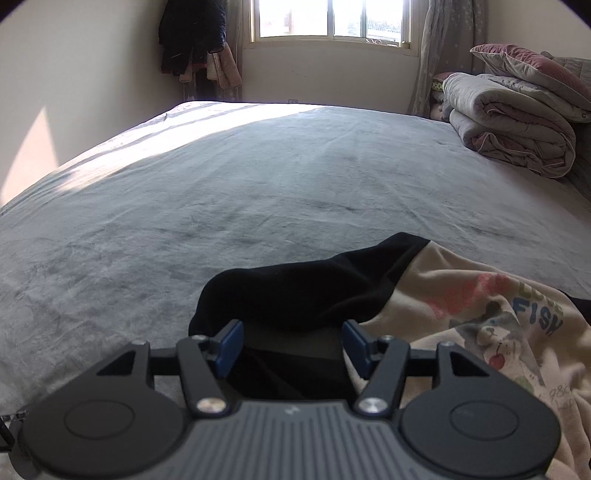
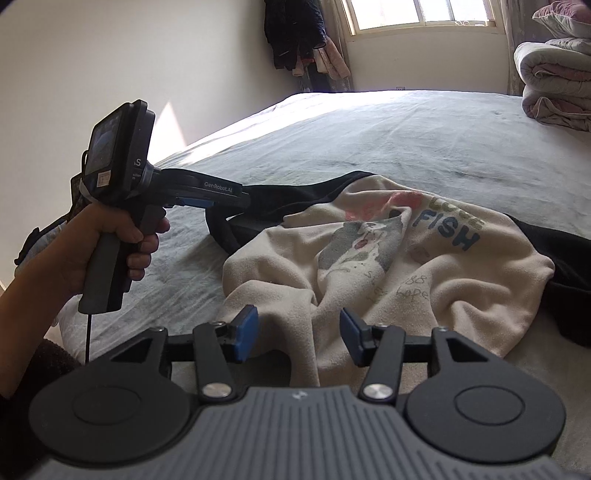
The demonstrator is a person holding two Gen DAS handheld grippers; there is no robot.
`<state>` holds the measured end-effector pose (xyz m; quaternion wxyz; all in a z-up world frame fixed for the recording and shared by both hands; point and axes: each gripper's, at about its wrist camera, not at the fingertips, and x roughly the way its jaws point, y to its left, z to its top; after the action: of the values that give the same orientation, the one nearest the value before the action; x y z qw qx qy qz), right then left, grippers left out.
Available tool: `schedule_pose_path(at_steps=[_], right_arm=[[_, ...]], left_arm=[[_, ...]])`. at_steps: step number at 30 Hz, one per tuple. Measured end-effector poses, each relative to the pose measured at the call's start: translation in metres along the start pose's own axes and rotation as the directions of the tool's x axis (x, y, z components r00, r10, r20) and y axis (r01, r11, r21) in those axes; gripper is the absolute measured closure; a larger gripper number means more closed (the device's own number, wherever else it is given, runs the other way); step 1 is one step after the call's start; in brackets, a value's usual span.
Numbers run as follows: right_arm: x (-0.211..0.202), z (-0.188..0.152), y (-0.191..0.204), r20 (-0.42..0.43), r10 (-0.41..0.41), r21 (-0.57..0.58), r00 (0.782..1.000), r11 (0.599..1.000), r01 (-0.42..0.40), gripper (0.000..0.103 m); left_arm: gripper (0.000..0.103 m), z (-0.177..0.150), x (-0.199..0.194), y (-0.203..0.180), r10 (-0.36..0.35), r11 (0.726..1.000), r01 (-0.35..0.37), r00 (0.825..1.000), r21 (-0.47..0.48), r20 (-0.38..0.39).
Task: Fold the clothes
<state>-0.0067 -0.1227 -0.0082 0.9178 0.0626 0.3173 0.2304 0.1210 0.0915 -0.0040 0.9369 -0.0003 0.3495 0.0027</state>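
Observation:
A cream shirt [image 2: 369, 266] with a cartoon print, the word FISH and black sleeves lies crumpled on the grey bed [image 2: 406, 140]. In the left wrist view its black sleeve [image 1: 314, 288] stretches across just beyond my left gripper [image 1: 293, 345], which is open, with dark cloth lying below the gap and the blue pads [image 1: 231, 347] apart from it. My right gripper [image 2: 298, 334] is open too, over the near cream hem, with cloth under the gap. The right wrist view also shows a hand holding the left gripper [image 2: 201, 202] at the sleeve's end.
Folded quilts [image 1: 517, 122] are stacked at the bed's far right. Dark clothes [image 1: 192, 37] hang in the corner beside the window [image 1: 332, 18]. The grey blanket [image 1: 221, 184] spreads wide to the left and beyond the shirt. A wall [image 2: 147, 55] runs along the left.

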Motion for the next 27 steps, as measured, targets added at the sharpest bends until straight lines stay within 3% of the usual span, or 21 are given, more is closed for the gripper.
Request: schedule_pose_path(at_steps=[4,8,13,17,20,22,24,27], right_arm=[[-0.016,0.004,0.001,0.016,-0.037,0.019,0.999,0.999,0.037,0.041],[-0.043,-0.004,-0.005,0.021,-0.132,0.025,0.991,0.991,0.131,0.037],[-0.07,-0.022,-0.024,-0.013,-0.246,0.103,0.969,0.964,0.246,0.037],[-0.082,-0.041,-0.039,-0.047,-0.287,0.237,0.957,0.927,0.29,0.037],[-0.083,-0.056,-0.045,-0.071,-0.263,0.365,0.962,0.891,0.271,0.037],[-0.082,-0.064,-0.042,-0.073,-0.26,0.403,0.963,0.875,0.267,0.037],[-0.08,-0.07,-0.032,-0.069,-0.282,0.373,0.957,0.882,0.287,0.037],[-0.075,-0.077,-0.016,-0.036,-0.313,0.295,0.949,0.904,0.31,0.038]], left_arm=[[0.039,-0.008,-0.003,0.0,-0.051,0.998,0.048,0.996,-0.04,-0.071],[0.039,-0.009,-0.018,0.004,-0.123,0.989,0.114,0.986,-0.092,-0.108],[0.039,-0.019,-0.04,0.004,-0.225,0.97,0.205,0.961,-0.131,-0.159],[0.039,-0.036,-0.049,0.006,-0.31,0.942,0.276,0.934,-0.19,-0.179],[0.042,-0.054,-0.04,0.009,-0.39,0.896,0.324,0.902,-0.303,-0.188],[0.045,-0.068,-0.031,0.011,-0.439,0.852,0.342,0.879,-0.397,-0.185],[0.053,-0.08,-0.023,0.013,-0.472,0.808,0.346,0.865,-0.476,-0.172],[0.06,-0.092,-0.019,0.014,-0.493,0.758,0.349,0.86,-0.552,-0.133]])
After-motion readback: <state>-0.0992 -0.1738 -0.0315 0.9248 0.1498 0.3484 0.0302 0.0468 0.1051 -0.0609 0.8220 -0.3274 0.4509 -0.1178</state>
